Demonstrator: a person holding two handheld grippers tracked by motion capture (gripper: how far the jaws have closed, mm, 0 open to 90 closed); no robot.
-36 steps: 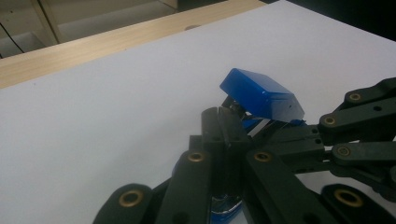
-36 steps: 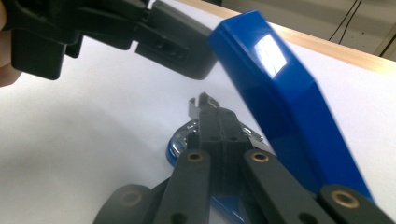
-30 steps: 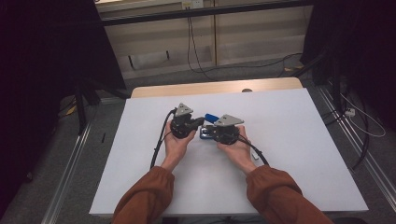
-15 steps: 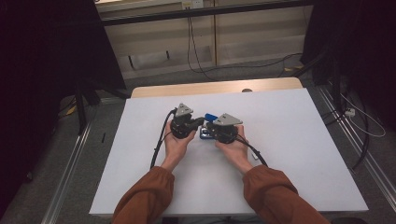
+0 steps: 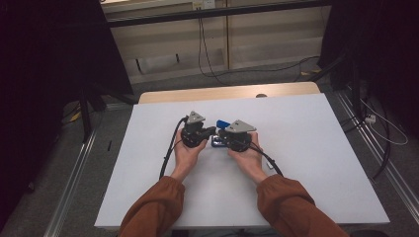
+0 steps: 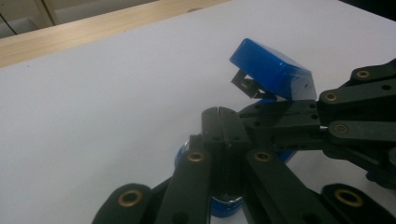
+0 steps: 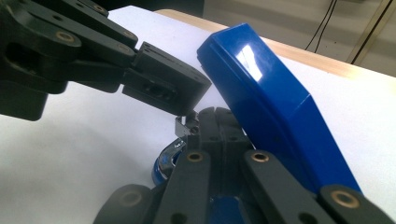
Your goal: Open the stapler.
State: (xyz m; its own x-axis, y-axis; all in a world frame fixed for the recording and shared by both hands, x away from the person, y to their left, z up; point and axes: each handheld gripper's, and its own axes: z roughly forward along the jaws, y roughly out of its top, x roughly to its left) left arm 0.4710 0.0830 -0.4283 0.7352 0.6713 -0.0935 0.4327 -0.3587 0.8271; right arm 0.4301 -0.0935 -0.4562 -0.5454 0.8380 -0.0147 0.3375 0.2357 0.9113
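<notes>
A blue stapler (image 5: 222, 123) lies on the white table (image 5: 306, 148) between my two grippers, its top arm (image 6: 273, 70) swung up and open. In the left gripper view my left gripper (image 6: 222, 122) is shut, jaws pressed together over the blue base (image 6: 224, 205), with nothing seen between them. The right gripper (image 6: 280, 122) meets it tip to tip from the right. In the right gripper view my right gripper (image 7: 215, 122) is also shut, tucked under the raised top arm (image 7: 266, 102) beside a small metal part (image 7: 180, 127). The left gripper (image 7: 163, 88) reaches in from the upper left.
A wooden strip (image 5: 227, 93) runs along the table's far edge. Cables (image 5: 170, 148) trail from the grippers toward the person's orange sleeves (image 5: 153, 212). Dark stands and floor cables (image 5: 380, 123) flank the table.
</notes>
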